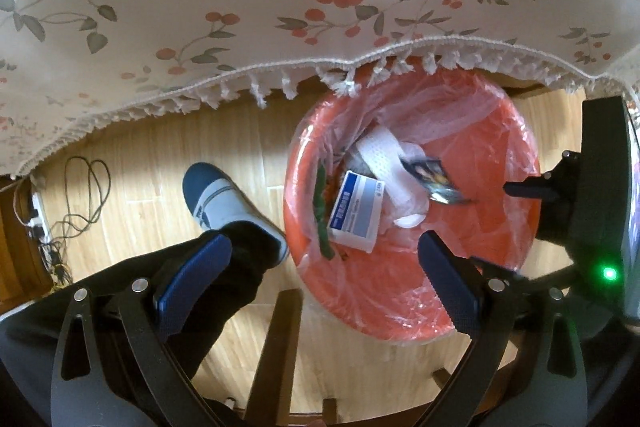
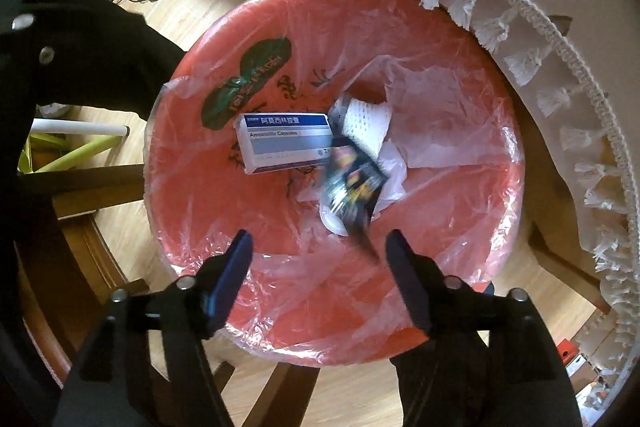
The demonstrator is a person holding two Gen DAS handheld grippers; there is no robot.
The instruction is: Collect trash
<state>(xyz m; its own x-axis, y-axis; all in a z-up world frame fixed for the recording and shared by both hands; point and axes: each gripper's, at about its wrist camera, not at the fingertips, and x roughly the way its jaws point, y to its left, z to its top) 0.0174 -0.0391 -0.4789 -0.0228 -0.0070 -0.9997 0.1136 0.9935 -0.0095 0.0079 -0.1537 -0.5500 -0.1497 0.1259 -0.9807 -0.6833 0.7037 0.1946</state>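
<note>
1. Red bin (image 2: 460, 227), lined with a clear plastic bag (image 2: 440, 95): standing on the wood floor (image 1: 160, 155), partly tucked under the fringed edge of the tablecloth (image 1: 240, 7).
2. Blue-and-white medicine box (image 2: 286, 143): lying flat inside the bin, left of centre in the right wrist view; showing tilted at (image 1: 356, 211) in the left wrist view.
3. White perforated wrapper (image 2: 368, 125): lying in the bin just beside the box, on crumpled white paper (image 2: 394, 175).
4. Dark printed packet (image 2: 354, 187): showing motion-blurred above the bin's contents, just ahead of the right claw, touching neither finger; appearing at (image 1: 430, 179) from the left side.
5. Green printed strip (image 1: 320, 211): running along the bin's inner wall beside the box.
6. Right claw (image 2: 318, 247): hanging over the near rim of the bin, fingers spread wide, gripping nothing; appearing side-on at (image 1: 540, 189) in the left wrist view.
7. Left claw (image 1: 324, 263): hovering above the bin's left rim, fingers spread wide, gripping nothing.
8. Blue-and-white shoe (image 1: 228, 203) with dark trouser leg (image 1: 224, 287): resting on the floor just left of the bin.
9. Loose cables (image 1: 80, 195): lying on the floor at far left, well apart from the bin.
10. Desk: hiding under the tablecloth, surface not showing.
</note>
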